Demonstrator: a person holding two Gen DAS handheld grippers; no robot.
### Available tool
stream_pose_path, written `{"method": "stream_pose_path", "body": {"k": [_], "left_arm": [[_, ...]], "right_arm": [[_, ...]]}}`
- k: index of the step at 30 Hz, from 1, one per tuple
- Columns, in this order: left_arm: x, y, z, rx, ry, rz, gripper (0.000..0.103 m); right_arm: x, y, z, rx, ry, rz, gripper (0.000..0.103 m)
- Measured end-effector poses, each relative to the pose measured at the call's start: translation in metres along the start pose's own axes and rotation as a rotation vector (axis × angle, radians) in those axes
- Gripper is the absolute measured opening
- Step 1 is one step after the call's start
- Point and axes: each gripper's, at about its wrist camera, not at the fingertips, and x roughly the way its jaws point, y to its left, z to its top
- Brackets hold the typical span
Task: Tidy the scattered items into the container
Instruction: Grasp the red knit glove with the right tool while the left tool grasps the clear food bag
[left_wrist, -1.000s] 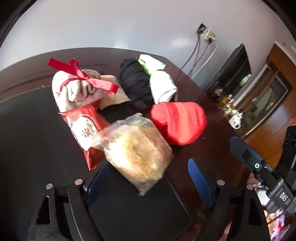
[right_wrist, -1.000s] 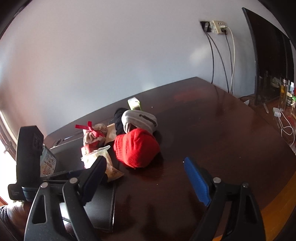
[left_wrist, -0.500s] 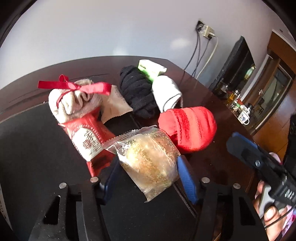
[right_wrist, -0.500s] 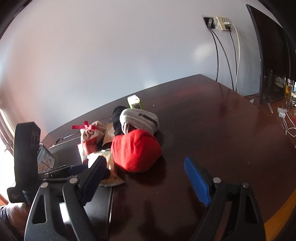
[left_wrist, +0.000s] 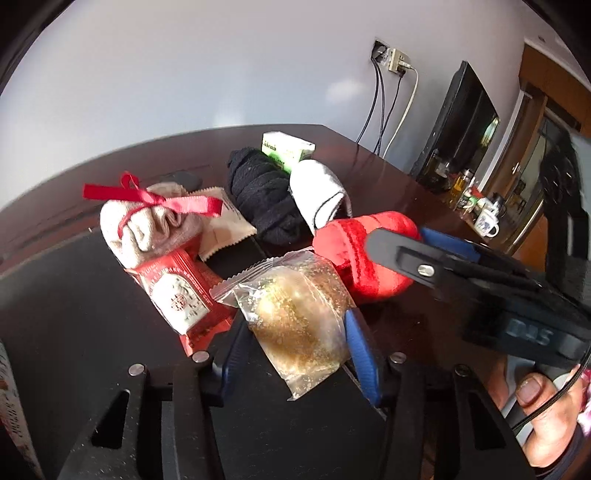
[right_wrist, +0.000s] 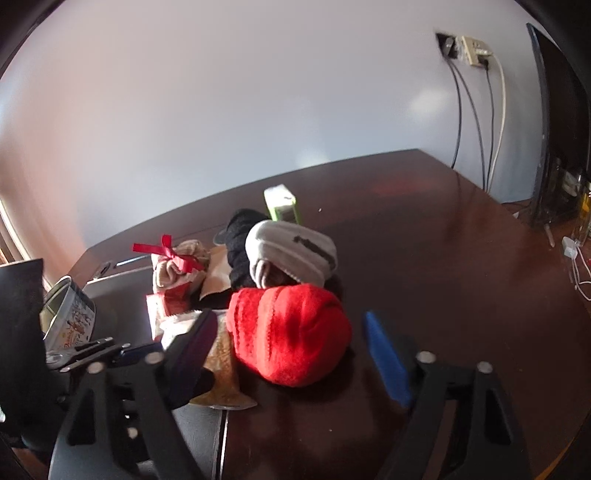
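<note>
My left gripper (left_wrist: 295, 343) is shut on a clear packet of golden pastry (left_wrist: 299, 314), which also shows in the right wrist view (right_wrist: 221, 354). Beside it lie a red snack packet (left_wrist: 181, 299), a beige sock bundle tied with red ribbon (left_wrist: 151, 229), a black sock roll (left_wrist: 262, 199), a white sock roll (left_wrist: 317, 195), a green box (left_wrist: 286, 147) and a red sock roll (left_wrist: 365, 258). My right gripper (right_wrist: 291, 343) is open around the red sock roll (right_wrist: 291, 332), one finger on each side. A printed tin container (right_wrist: 70, 314) stands at the left.
The items lie on a dark wooden table (right_wrist: 443, 258) with a black mat (left_wrist: 74, 314) under the left ones. Cables hang from a wall socket (right_wrist: 469, 48). A monitor (left_wrist: 461, 122) and mugs (left_wrist: 487, 221) stand on a side surface at the right.
My left gripper has closed on the pastry packet. My right gripper has moved forward, so its open fingers now flank the red sock roll.
</note>
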Motion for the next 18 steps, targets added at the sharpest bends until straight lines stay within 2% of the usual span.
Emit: {"method": "stream_pose_path", "body": {"k": [1,9,18], "left_arm": [[0.001,-0.003,0.001,0.011,-0.003,0.010,0.053],[0.002,-0.005,0.003,0.035,-0.011,0.041,0.053],[-0.001,-0.005,0.003,0.031,-0.018,0.041,0.051]], "right_arm": [[0.003,-0.002,-0.001,0.007,0.009,0.004,0.066],[0.010,-0.013,-0.002,0.040,0.039,0.039,0.048],[0.006,-0.018,-0.006,0.076,0.028,0.066,0.043]]}}
